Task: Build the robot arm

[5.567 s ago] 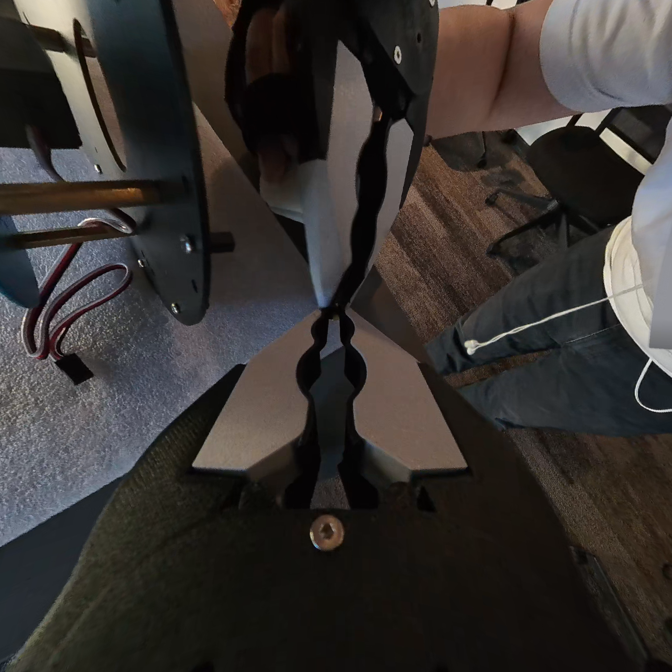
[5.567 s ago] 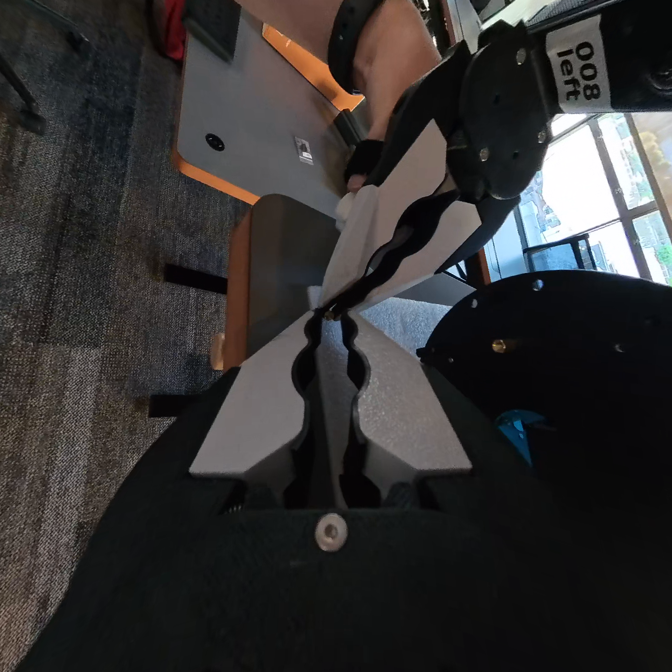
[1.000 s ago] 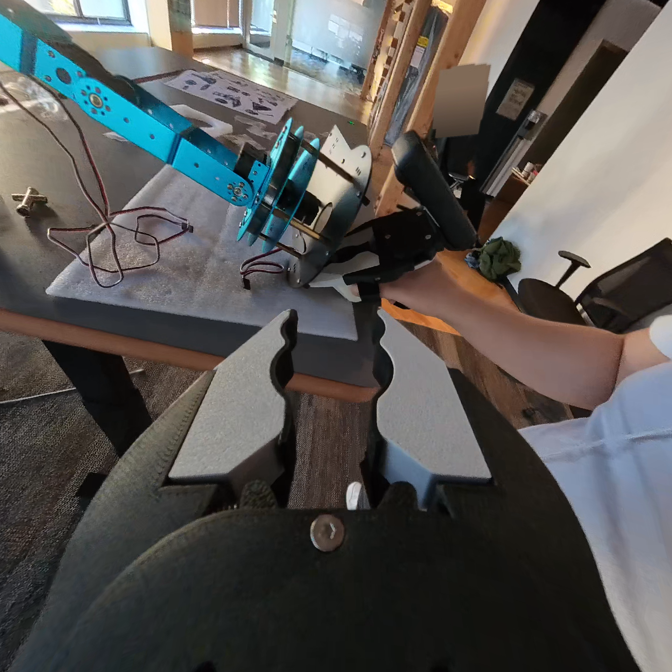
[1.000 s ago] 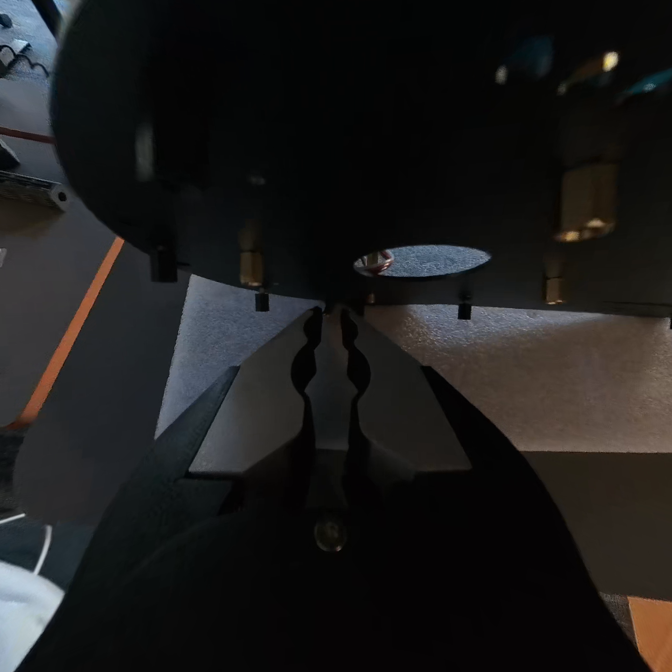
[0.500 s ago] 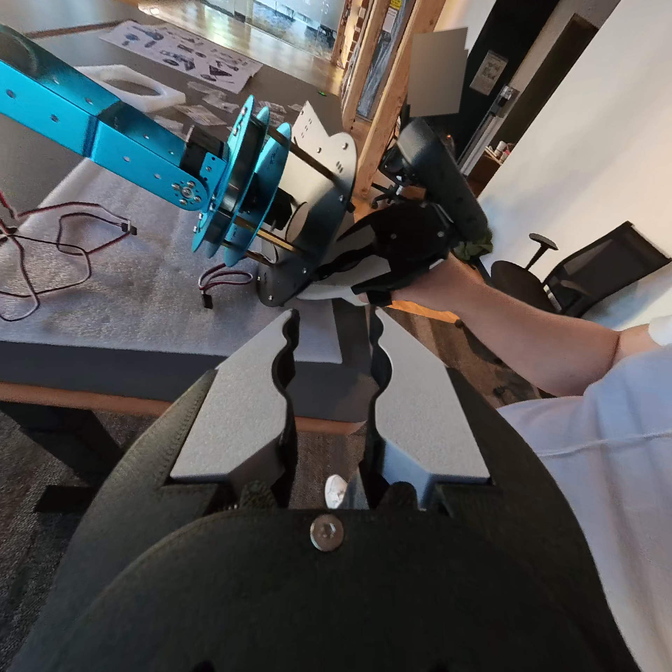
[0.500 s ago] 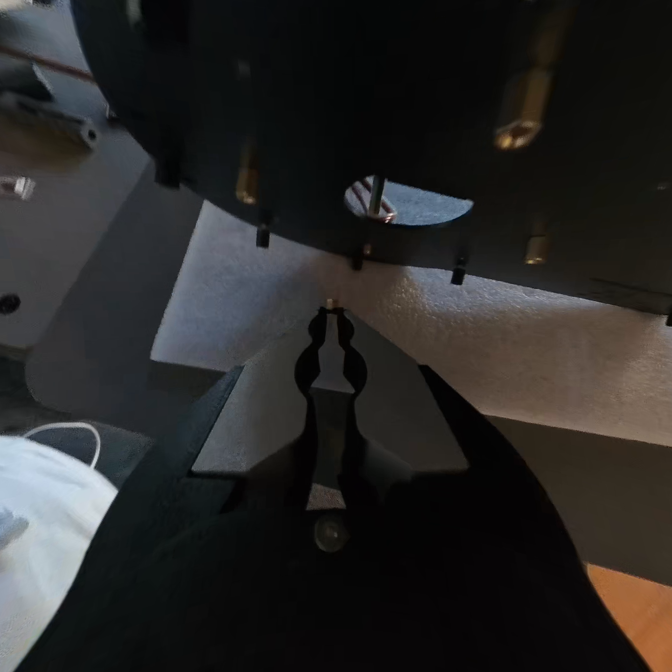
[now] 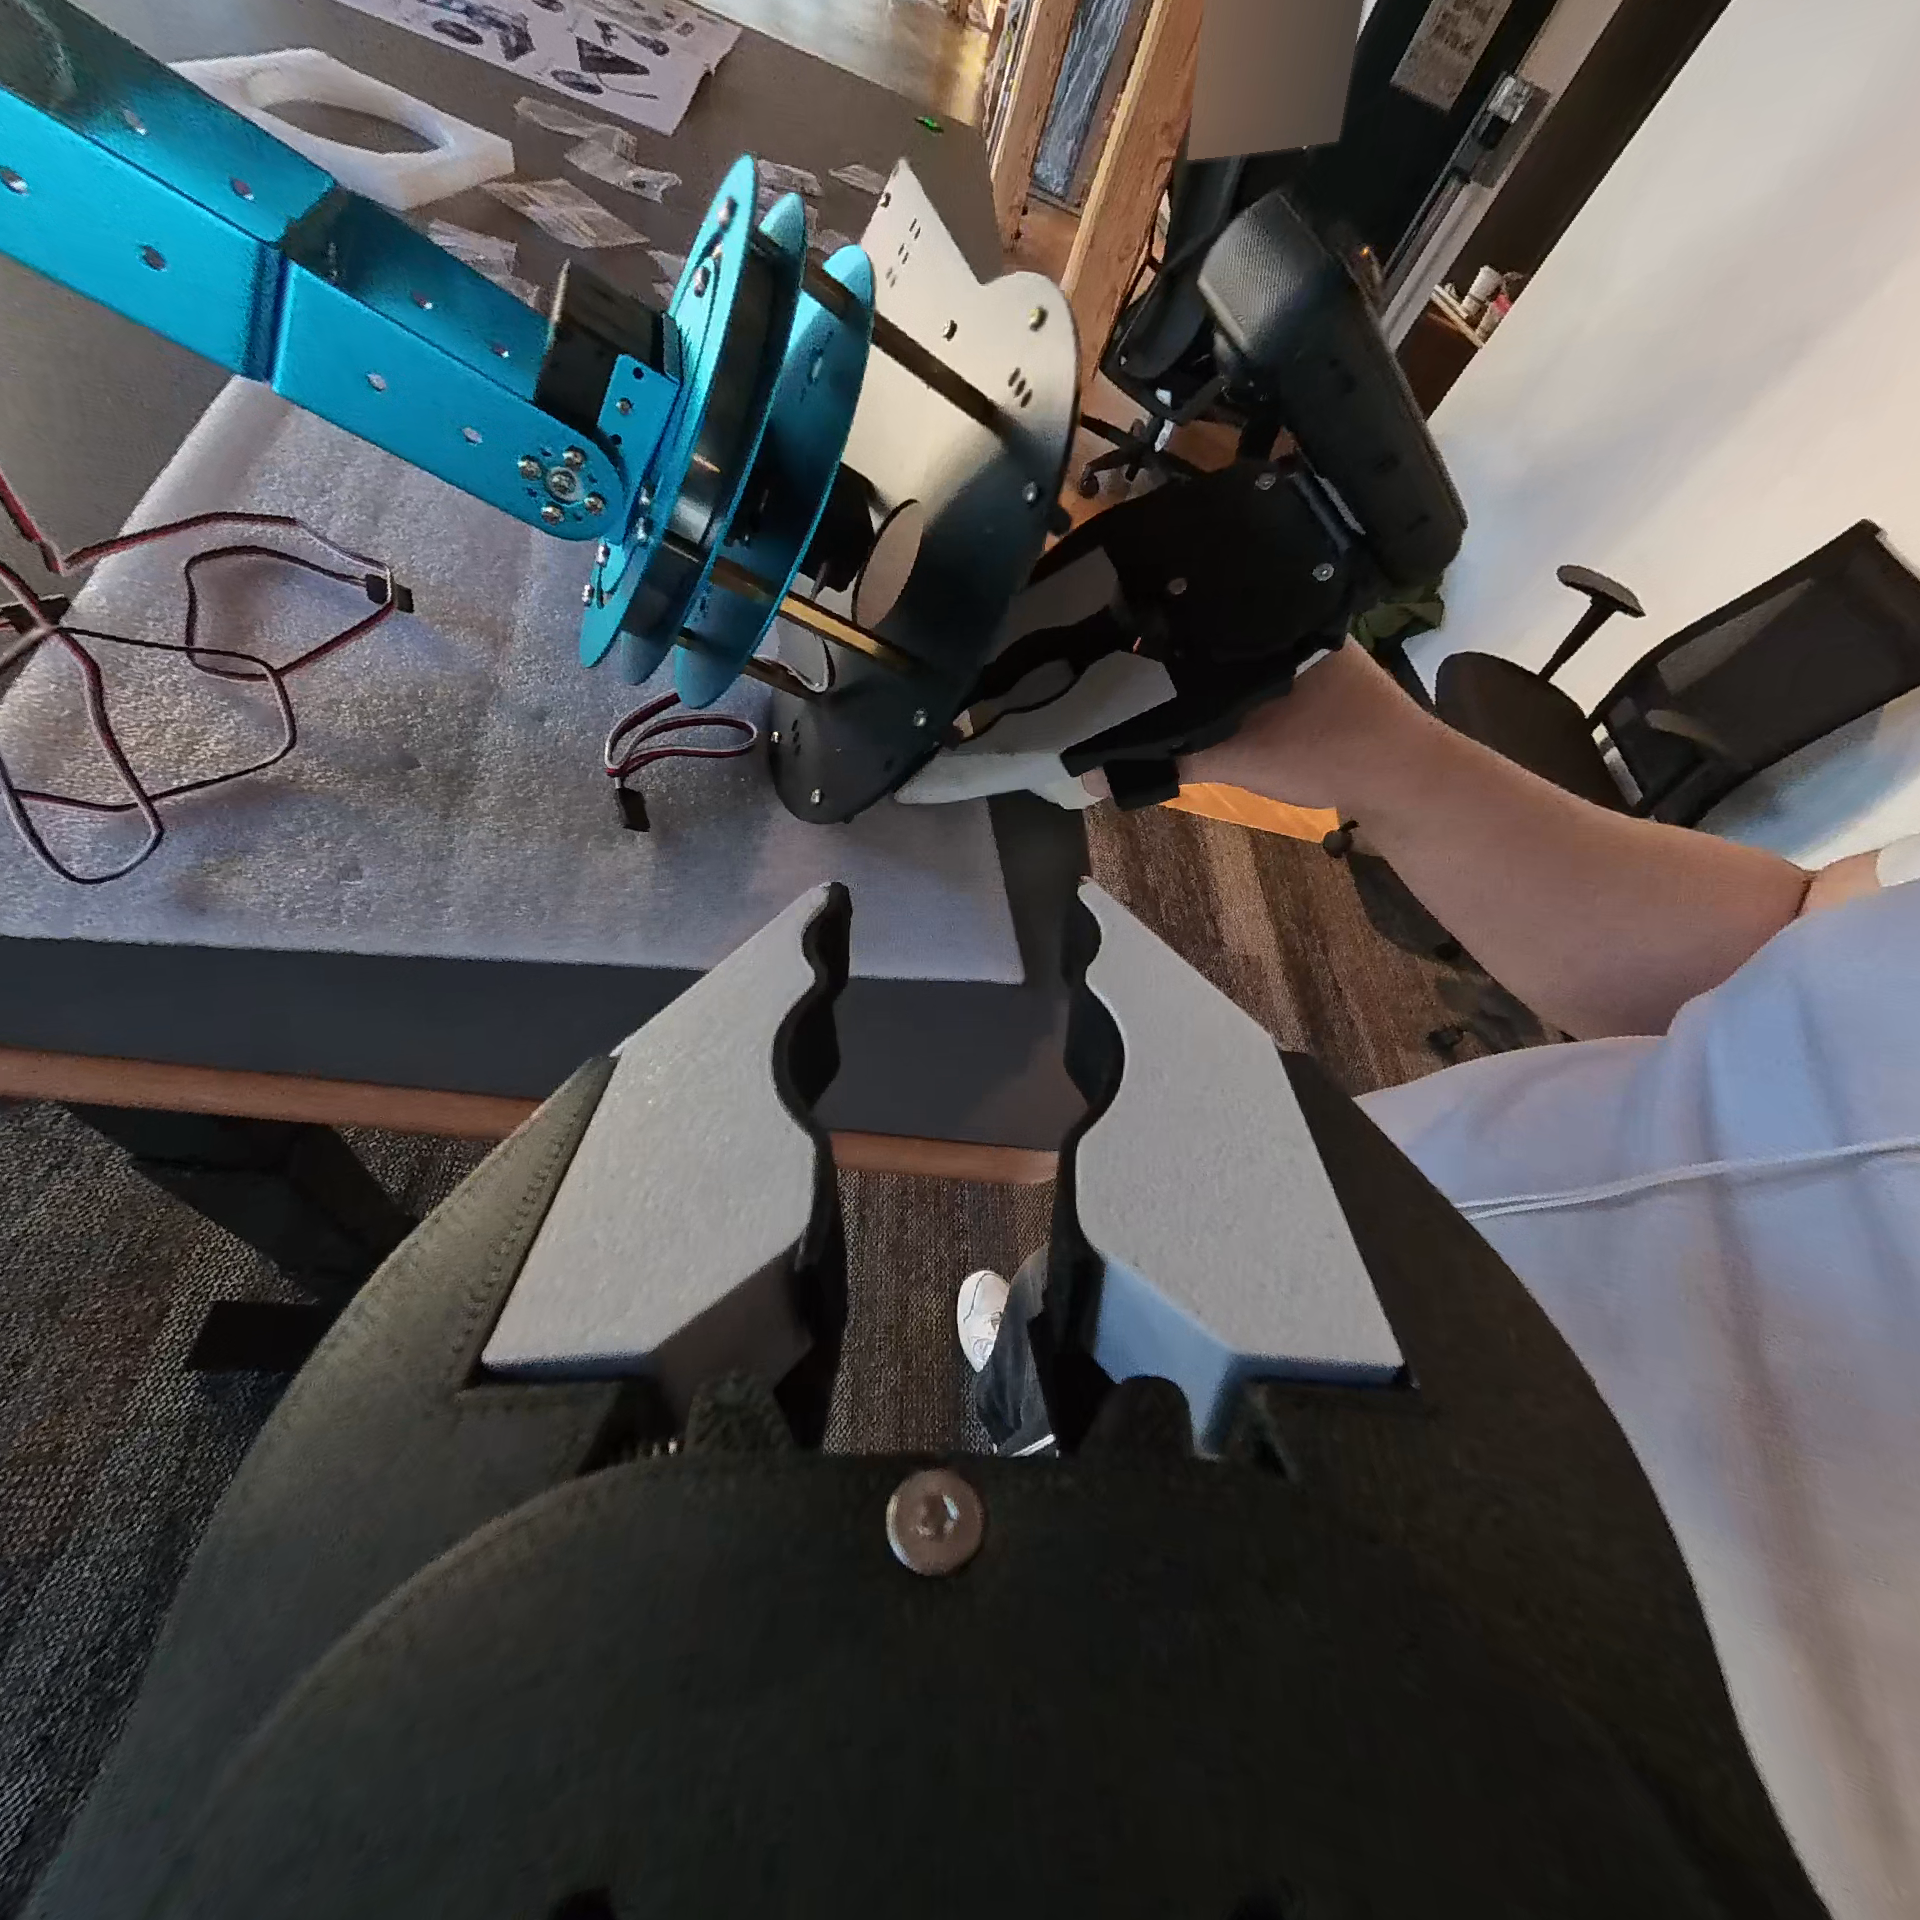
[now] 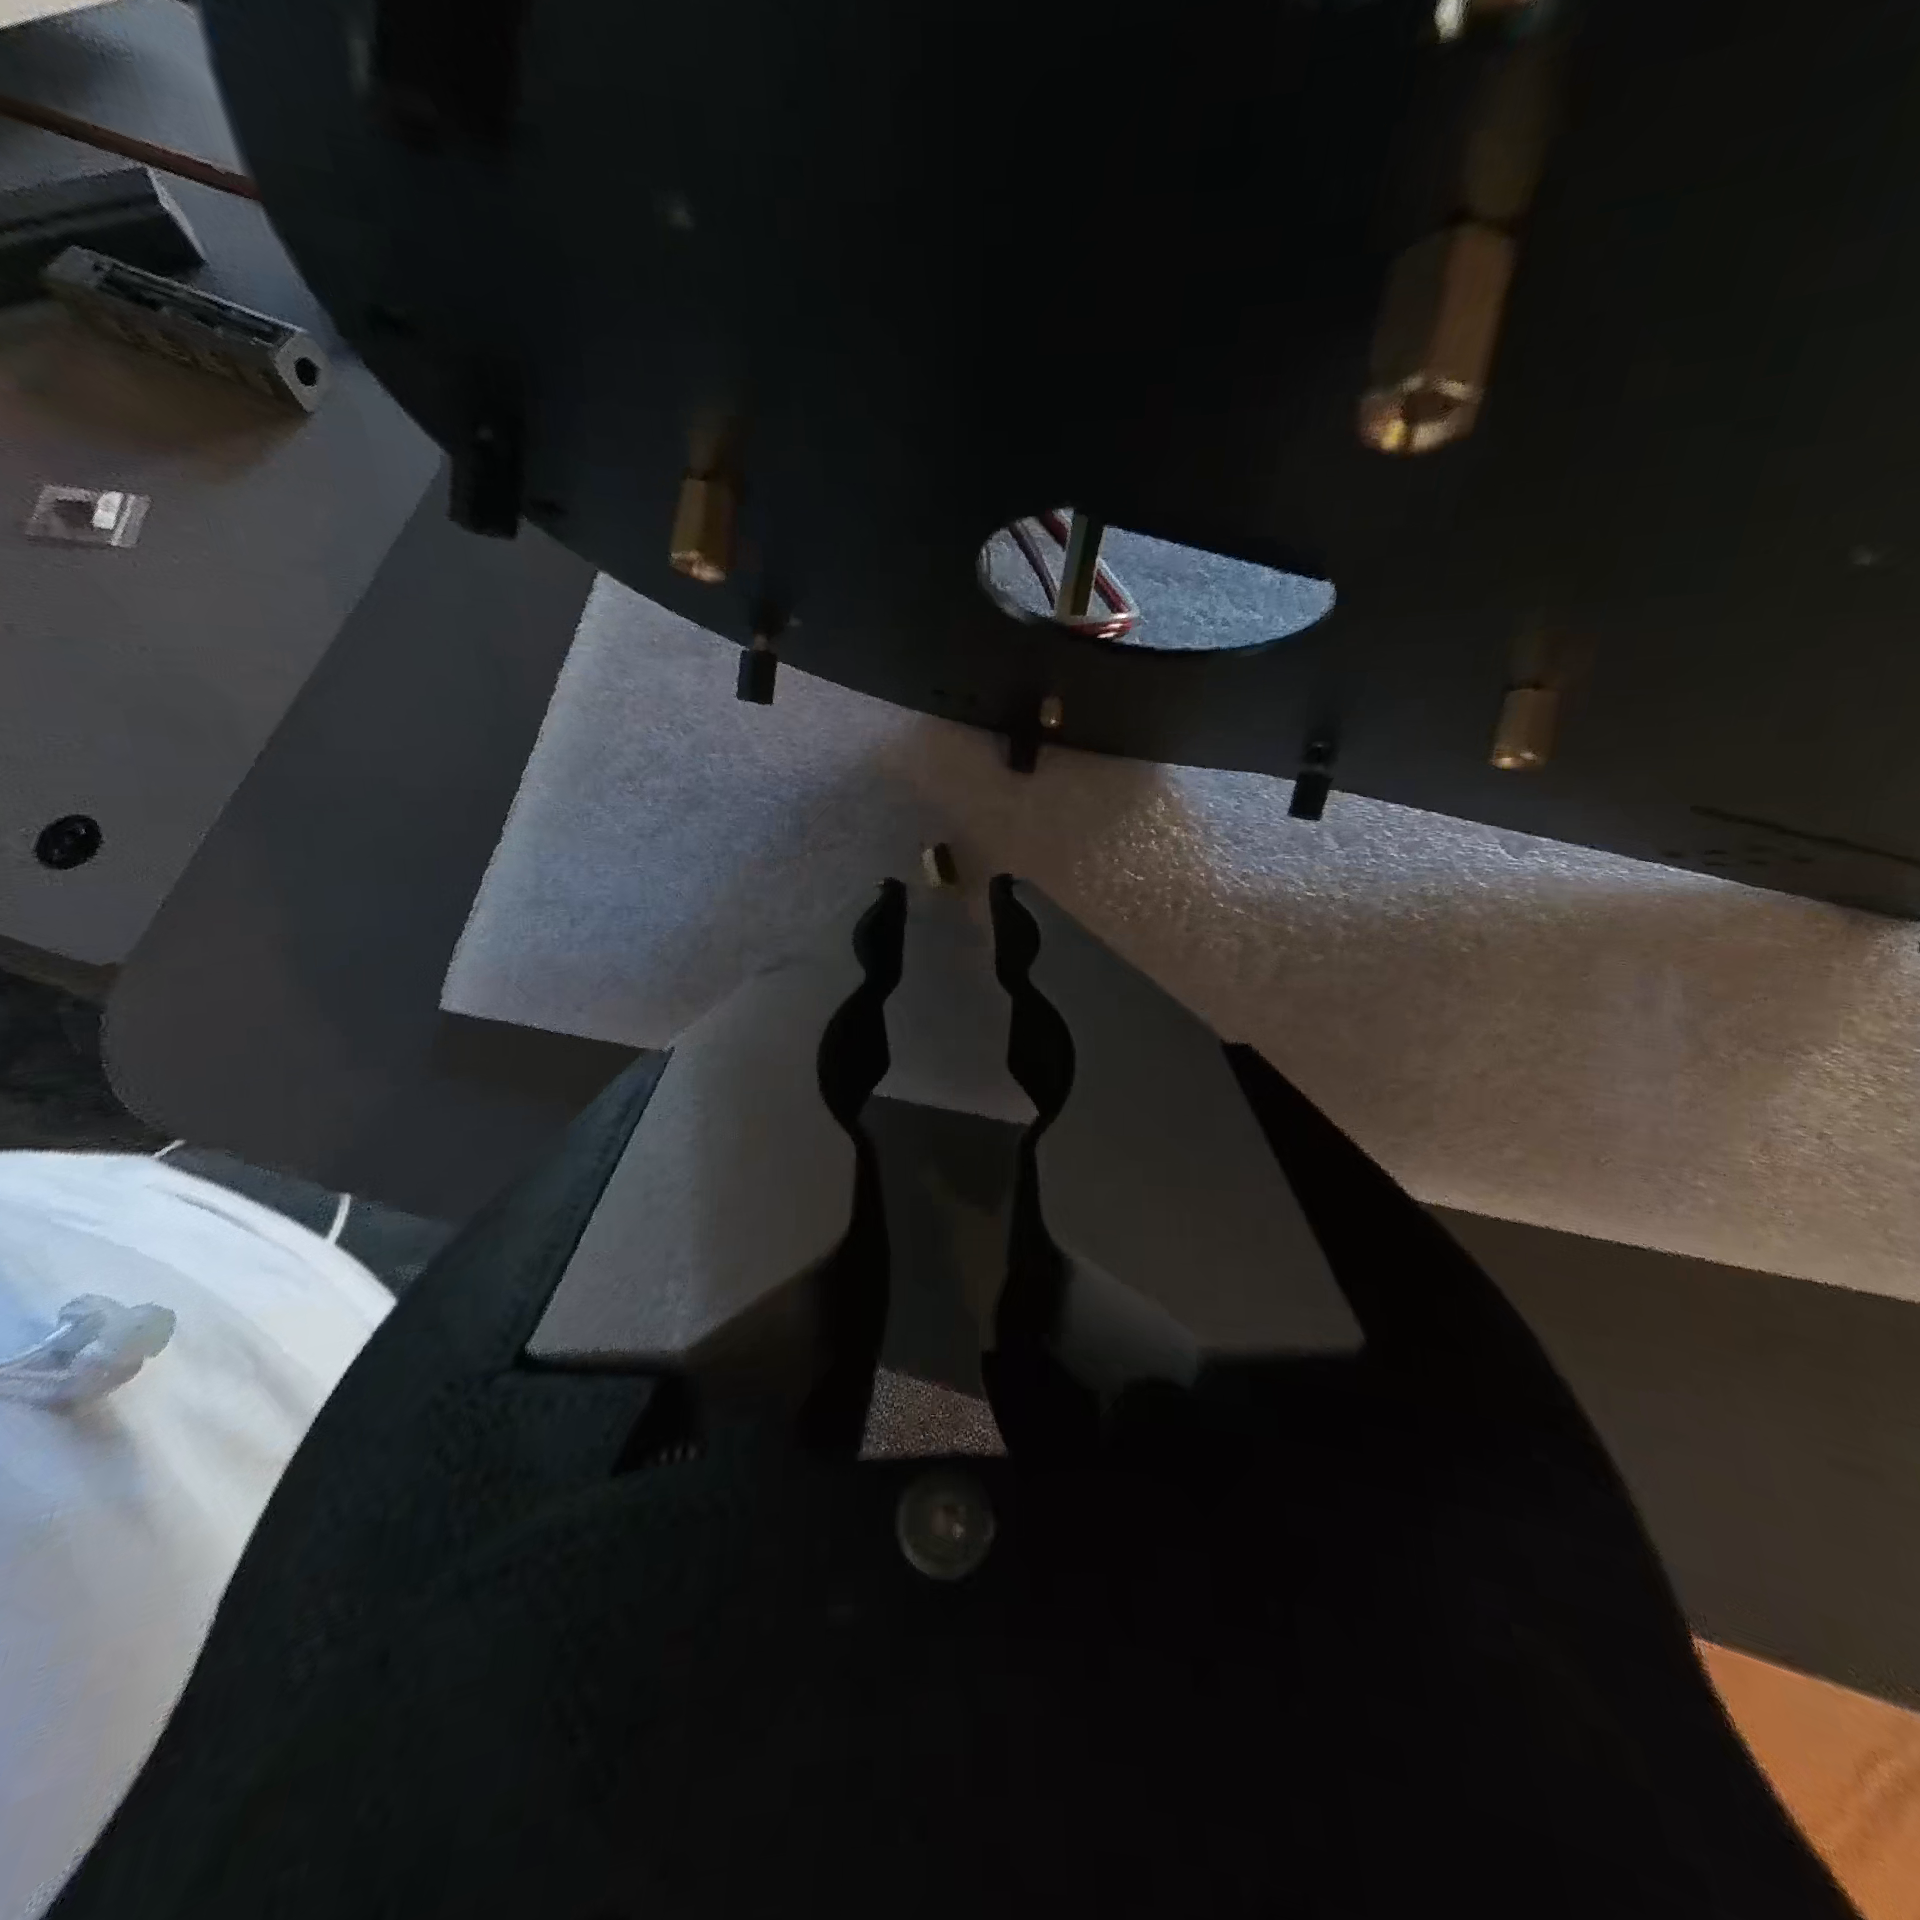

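A blue metal robot arm [image 7: 312,312] lies on a grey foam mat [image 7: 364,810], its black round base plate [image 7: 935,499] standing on edge. My left gripper [image 7: 956,891] is open and empty, held off the table's near edge. My right gripper [image 7: 977,743] is at the plate's lower edge. In the right wrist view my right gripper [image 8: 947,883] has its jaws slightly apart. A small brass piece [image 8: 938,864] lies on the foam [image 8: 1455,987] just past the tips, below the plate [image 8: 1039,260] with its brass standoffs [image 8: 1434,332].
Loose red-and-black wires [image 7: 156,675] lie on the foam. A white foam frame [image 7: 343,125] and a printed sheet [image 7: 582,42] lie farther back. Office chairs [image 7: 1714,665] stand to the right. The table's orange edge [image 7: 416,1101] runs below the foam. A person's arm [image 7: 1507,831] holds the right gripper. The left gripper's tips are roughly 15 cm from the right gripper's.
The two grippers, earlier tip to tip on a small piece, have parted. My left gripper opened and drew back. My right gripper went under the plate and opened, leaving the brass piece on the foam.
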### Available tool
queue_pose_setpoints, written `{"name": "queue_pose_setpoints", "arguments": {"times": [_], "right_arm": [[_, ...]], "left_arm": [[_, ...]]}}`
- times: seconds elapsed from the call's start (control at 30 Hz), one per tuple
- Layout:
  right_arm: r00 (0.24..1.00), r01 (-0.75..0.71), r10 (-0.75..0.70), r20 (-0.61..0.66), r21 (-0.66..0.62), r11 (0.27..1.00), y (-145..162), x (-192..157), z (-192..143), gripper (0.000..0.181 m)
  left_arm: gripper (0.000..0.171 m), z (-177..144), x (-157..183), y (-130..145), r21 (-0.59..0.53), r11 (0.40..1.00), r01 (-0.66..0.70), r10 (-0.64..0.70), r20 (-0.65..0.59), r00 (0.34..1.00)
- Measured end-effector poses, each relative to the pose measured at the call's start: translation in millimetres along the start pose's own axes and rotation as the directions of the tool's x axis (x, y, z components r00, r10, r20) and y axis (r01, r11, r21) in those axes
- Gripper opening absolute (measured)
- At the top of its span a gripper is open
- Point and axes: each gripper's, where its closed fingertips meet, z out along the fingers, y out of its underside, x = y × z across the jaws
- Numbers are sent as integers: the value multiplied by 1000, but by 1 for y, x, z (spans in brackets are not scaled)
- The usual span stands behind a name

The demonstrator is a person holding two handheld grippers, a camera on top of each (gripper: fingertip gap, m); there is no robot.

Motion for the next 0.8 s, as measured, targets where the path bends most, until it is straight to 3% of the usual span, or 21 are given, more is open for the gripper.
{"name": "queue_pose_setpoints", "arguments": {"times": [0.27, 0.47, 0.8], "right_arm": [[999, 17, -17, 39, 8, 1000, 0, -4, 3, 5], [998, -52, 57, -28, 171, 984, -16, 8, -3, 4], [995, -60, 76, -63, 221, 973, -25, 17, 0, 4]], "left_arm": [[39, 2, -6, -3, 1, 1000, 1, -1, 1, 1000], [38, 5, -9, -5, 2, 1000, 6, -6, -2, 1000], [38, 13, -7, -5, -25, 1000, -8, 8, -16, 1000]]}}
